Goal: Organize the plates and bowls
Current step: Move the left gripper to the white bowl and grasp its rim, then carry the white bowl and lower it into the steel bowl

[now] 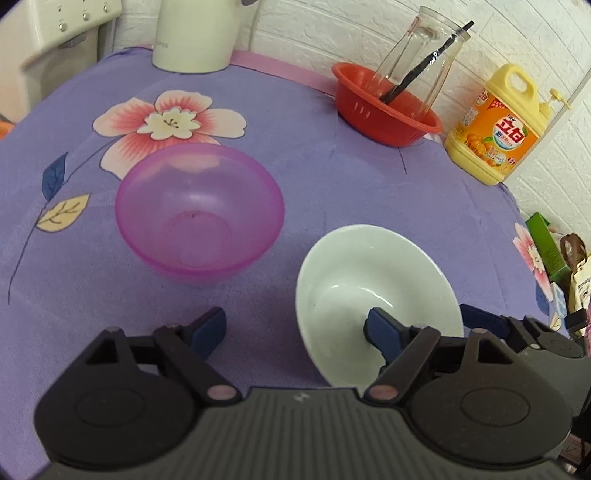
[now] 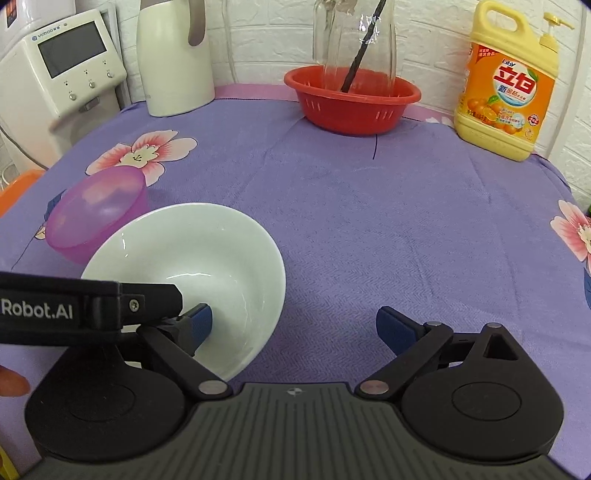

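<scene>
A white bowl (image 1: 373, 280) stands on the purple cloth, tilted slightly, and also shows in the right wrist view (image 2: 192, 254). A translucent purple bowl (image 1: 199, 210) stands upright to its left, seen too from the right wrist (image 2: 94, 218). My left gripper (image 1: 295, 328) is open, its right finger inside the white bowl. My right gripper (image 2: 295, 326) is open, its left finger at the white bowl's near rim. The left gripper's body (image 2: 74, 310) crosses the right wrist view at lower left. Neither pair of jaws closes on anything.
A red basket (image 1: 384, 107) with a glass jar (image 1: 417, 55) stands at the back. A yellow detergent bottle (image 1: 498, 125) is at the back right, a white kettle (image 1: 195, 33) at the back left, a white appliance (image 2: 62, 70) beyond the table's left edge.
</scene>
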Motion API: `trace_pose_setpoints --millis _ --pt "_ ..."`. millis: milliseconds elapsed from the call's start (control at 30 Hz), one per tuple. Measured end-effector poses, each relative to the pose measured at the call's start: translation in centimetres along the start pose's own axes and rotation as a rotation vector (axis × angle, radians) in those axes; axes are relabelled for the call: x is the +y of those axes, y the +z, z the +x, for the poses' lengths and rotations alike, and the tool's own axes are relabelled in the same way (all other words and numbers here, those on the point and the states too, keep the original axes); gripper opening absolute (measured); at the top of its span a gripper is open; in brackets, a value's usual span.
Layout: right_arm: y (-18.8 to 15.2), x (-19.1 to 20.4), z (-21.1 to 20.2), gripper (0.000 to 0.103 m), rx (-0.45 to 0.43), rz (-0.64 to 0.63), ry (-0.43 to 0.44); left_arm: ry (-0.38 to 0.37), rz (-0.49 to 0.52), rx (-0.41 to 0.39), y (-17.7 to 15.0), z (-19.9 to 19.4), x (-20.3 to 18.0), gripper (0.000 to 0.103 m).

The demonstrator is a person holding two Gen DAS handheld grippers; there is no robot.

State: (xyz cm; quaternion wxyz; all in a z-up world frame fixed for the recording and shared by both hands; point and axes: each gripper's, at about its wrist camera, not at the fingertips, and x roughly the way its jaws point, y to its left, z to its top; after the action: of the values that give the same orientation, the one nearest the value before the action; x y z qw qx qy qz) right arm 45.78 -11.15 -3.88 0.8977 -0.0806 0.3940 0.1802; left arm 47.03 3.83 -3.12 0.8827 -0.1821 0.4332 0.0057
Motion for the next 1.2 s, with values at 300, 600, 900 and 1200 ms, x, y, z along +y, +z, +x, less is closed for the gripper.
trace_pose_setpoints --millis 300,600,900,1200 --pt "-0.4 -0.7 0.4 0.103 -0.002 0.048 0.026 0.024 0.002 -0.02 -0.3 -0.2 0.1 0.081" --pt "0.3 1.4 -1.4 0.103 -0.035 -0.066 -0.058 0.0 -0.03 -0.024 -0.2 -0.4 0.2 0.081" --pt "0.2 1.0 0.0 0.103 -0.009 0.005 0.074 -0.107 -0.034 0.001 0.3 0.0 0.7 0.049" --pt "-0.5 2.3 -2.4 0.068 -0.025 -0.032 0.091 -0.146 0.069 0.003 -0.8 -1.7 -1.7 0.018"
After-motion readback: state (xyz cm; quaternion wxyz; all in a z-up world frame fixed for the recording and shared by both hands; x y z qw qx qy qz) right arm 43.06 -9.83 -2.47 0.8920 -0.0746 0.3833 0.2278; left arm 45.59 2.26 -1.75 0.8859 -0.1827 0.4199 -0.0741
